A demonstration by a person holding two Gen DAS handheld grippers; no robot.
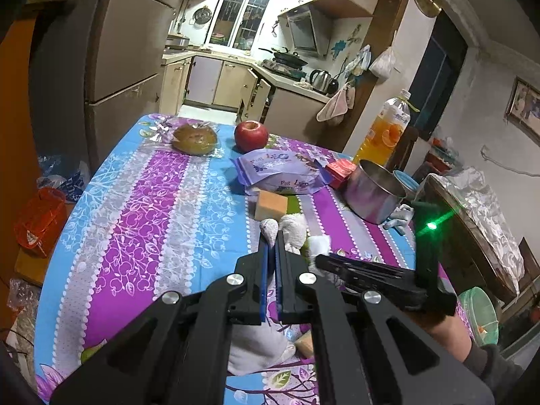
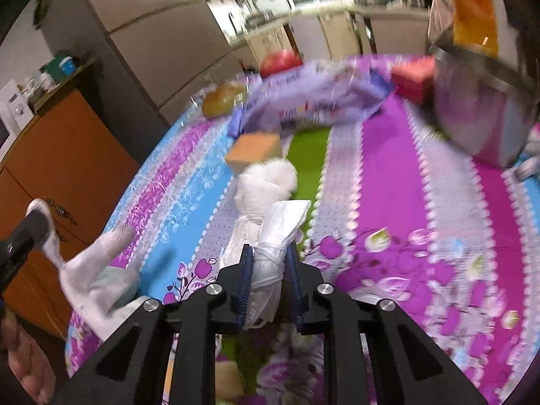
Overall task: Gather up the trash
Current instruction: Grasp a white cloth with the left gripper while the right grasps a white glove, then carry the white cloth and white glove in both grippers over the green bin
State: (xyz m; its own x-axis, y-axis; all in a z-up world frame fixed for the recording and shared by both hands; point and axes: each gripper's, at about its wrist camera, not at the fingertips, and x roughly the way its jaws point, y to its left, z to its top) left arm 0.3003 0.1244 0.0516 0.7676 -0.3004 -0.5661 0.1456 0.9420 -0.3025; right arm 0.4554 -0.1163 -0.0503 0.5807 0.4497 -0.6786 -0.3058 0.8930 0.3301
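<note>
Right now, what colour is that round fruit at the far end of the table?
Red: the apple shows best in the left wrist view, where it is sharp.

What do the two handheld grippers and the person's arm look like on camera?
Both are matte black, angular linkage frames with round silver pivot bolts and triangular cutouts. The left gripper and right gripper have blue pads lining their black fingers. The right unit shows a green light. The person's bare hand shows, and a dark grey sleeve.
</note>
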